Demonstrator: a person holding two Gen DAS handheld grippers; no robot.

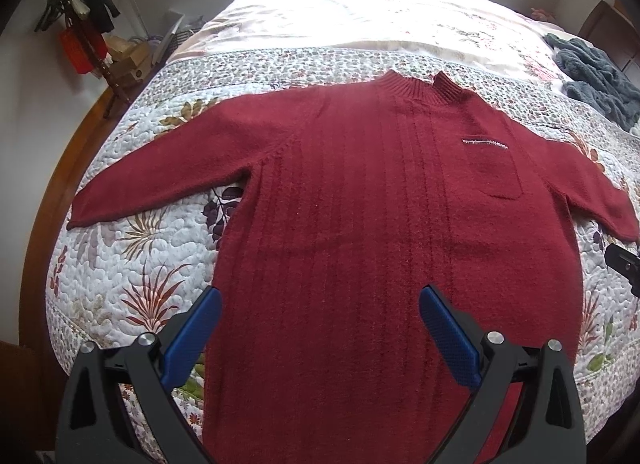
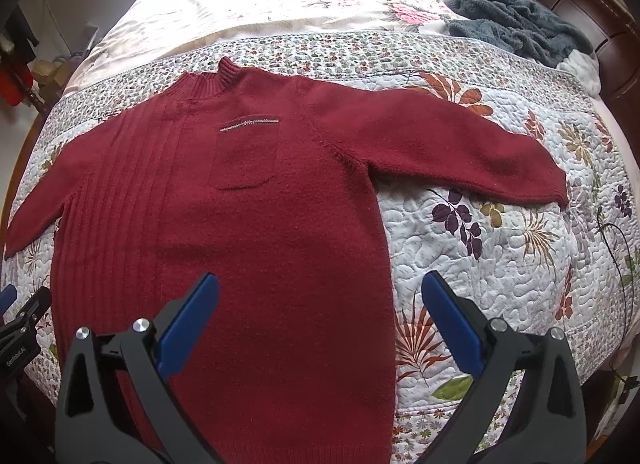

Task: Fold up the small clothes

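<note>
Lying flat and face up on the bed's floral quilt (image 1: 132,264): one dark red knit sweater (image 1: 360,204), collar (image 1: 424,90) toward the far end, hem toward the viewer, both sleeves spread sideways. Chest pocket (image 2: 246,156) with a pale trim line, ribbed panel beside it.

Progress: none of the folding shows as done. Body smooth, left sleeve (image 1: 160,180) and right sleeve (image 2: 440,144) fully extended, no crease or overlap anywhere. By this reading, sleeve folds and body folds all remain.

Left gripper (image 1: 320,328): jaws spread wide, holding nothing, hanging above the lower body of the sweater, near its left edge; one blue pad over the quilt, the other over the knit. Contact with the fabric not apparent.

Right gripper (image 2: 320,316): jaws likewise spread and empty, straddling the sweater's right side edge near the hem, one pad over red knit, one over quilt.

Other items: grey-blue fuzzy garment (image 2: 516,20), crumpled at the far right of the bed, well apart from the sweater.
</note>
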